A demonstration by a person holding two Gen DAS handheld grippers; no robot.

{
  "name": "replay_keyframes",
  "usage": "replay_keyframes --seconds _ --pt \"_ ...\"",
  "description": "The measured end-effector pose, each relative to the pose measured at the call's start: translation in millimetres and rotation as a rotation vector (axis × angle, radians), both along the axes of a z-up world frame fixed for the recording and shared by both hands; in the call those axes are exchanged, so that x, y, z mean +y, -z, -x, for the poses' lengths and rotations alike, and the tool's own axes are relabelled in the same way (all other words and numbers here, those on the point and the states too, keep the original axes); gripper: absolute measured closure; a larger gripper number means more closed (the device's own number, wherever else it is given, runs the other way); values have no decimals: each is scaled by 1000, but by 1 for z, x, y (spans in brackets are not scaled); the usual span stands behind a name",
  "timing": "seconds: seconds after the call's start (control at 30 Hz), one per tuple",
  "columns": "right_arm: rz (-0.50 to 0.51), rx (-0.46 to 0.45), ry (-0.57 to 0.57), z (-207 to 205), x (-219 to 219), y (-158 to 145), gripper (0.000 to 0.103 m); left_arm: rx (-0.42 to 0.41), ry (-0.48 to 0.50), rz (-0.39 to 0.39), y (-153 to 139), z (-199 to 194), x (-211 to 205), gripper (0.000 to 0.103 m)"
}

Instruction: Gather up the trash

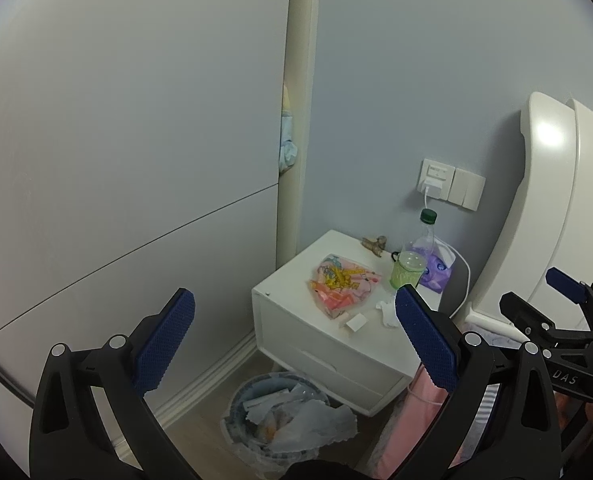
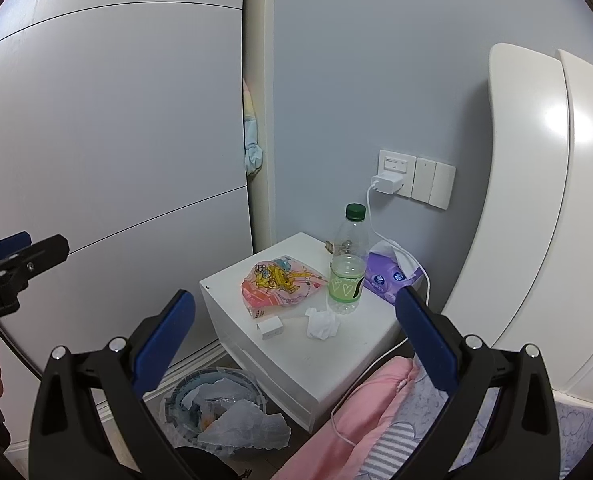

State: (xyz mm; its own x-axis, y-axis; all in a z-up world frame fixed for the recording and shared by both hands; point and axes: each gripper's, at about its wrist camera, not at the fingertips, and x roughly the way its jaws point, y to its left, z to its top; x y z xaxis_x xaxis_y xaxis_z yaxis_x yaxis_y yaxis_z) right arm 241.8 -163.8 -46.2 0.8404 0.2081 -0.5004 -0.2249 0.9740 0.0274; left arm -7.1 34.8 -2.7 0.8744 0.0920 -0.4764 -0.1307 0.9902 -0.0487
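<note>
Right wrist view: right gripper [image 2: 294,300], jaws wide apart, empty. Between the jaws, on the nightstand [image 2: 360,344]: crumpled tissue [image 2: 322,323], small white box [image 2: 269,327], pink wrapper [image 2: 278,285], bottle [image 2: 346,264]. Below the jaws: trash bin [image 2: 216,408]. Left gripper [image 1: 294,302], jaws likewise apart.

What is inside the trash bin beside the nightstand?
The trash bin holds a clear liner with torn paper scraps piled on top. Whatever lies beneath them is covered.
</note>
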Motion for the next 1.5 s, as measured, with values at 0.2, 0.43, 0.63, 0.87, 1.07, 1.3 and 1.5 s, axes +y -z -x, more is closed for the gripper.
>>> replay_keyframes --seconds 0.2,0.43,0.63,0.87,1.07,1.3,1.5 --pt "3 -4 17 0 0 0 6 -14 -13 7 -3 2 4 6" --pt "16 -11 46 1 -2 -1 6 -28 -4 1 -8 3 6 5" --pt "18 -13 44 3 -1 -2 6 -25 4 3 -6 4 5 5" --pt "5 -7 46 1 0 -2 6 -22 12 -14 -7 5 3 5" --pt "8 -16 27 2 3 -2 6 -19 -5 -14 -7 7 9 5" --pt "-13 3 35 0 -4 -1 6 -31 45 -19 -4 5 7 5" --pt "-72 12 -5 -6 -14 1 6 -7 109 -30 2 -3 -3 5"
